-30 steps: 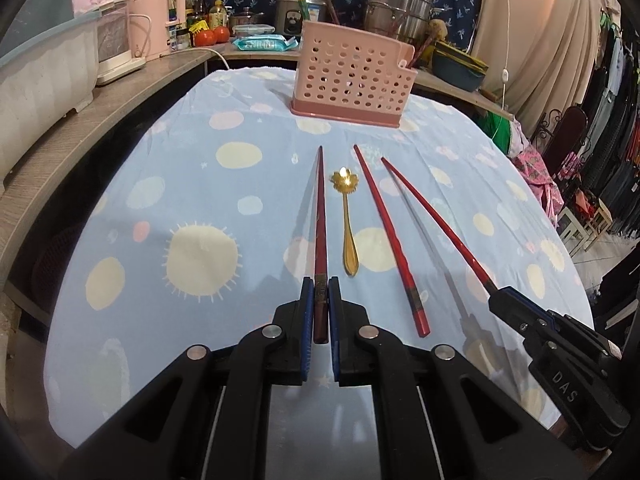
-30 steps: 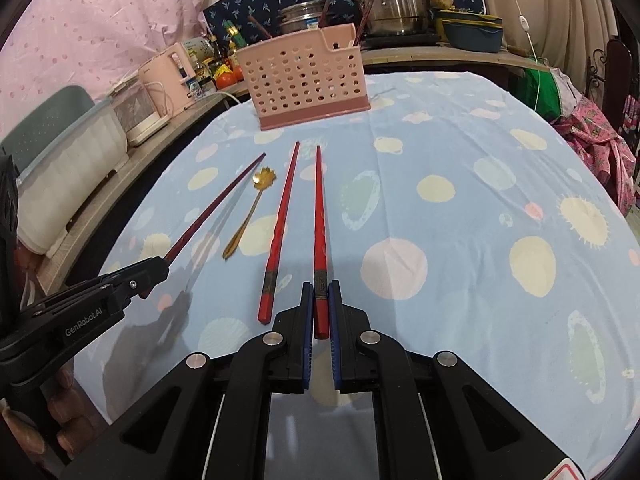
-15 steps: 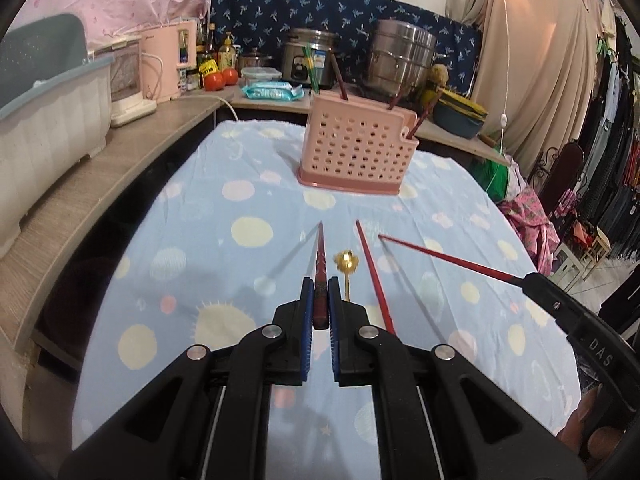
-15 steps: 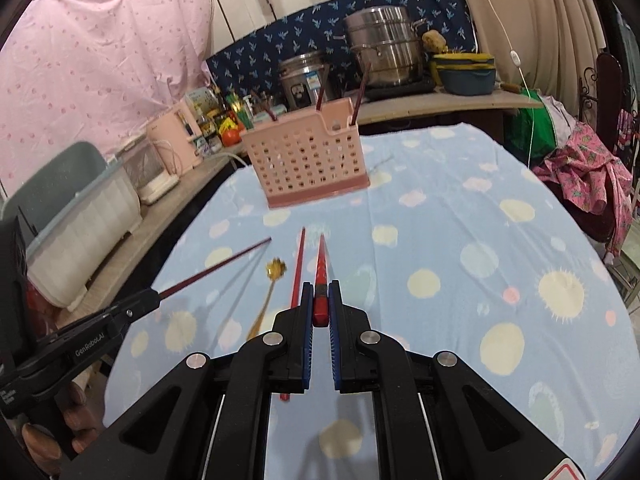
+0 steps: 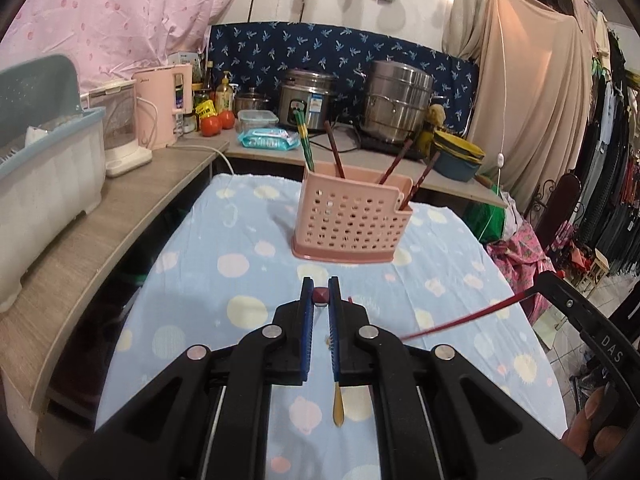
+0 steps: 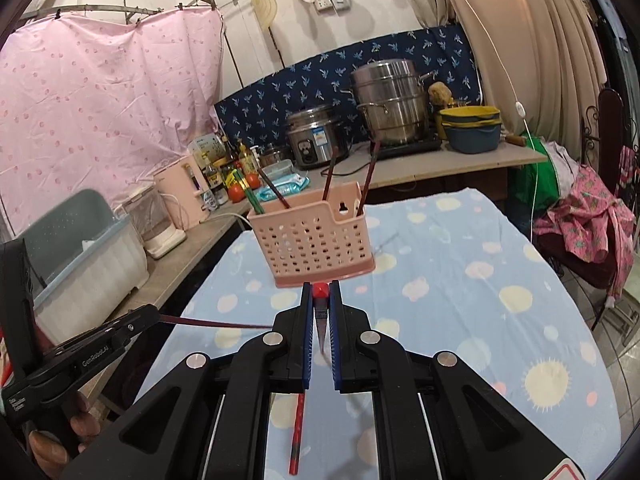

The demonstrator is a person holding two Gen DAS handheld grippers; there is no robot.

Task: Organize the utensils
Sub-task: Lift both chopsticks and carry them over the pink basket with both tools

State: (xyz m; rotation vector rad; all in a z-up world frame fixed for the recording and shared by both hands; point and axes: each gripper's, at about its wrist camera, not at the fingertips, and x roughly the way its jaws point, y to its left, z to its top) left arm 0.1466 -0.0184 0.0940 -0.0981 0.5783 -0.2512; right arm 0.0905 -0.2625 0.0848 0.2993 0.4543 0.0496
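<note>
Left gripper point(image 5: 321, 298) clamps red chopstick point(image 5: 320, 297); right gripper point(image 6: 320, 294) clamps another chopstick point(image 6: 321, 291); pink basket point(image 5: 352, 222) near counter point(image 5: 248, 280) far edge.

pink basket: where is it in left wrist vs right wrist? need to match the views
Left wrist: basket sits centre frame, slightly right, on the tablecloth just beyond the left gripper.
Right wrist: basket sits centre frame, right above the right gripper.
Shared landmark: the steel steamer pot on the counter behind the basket, up and to the right of it in both views.
</note>
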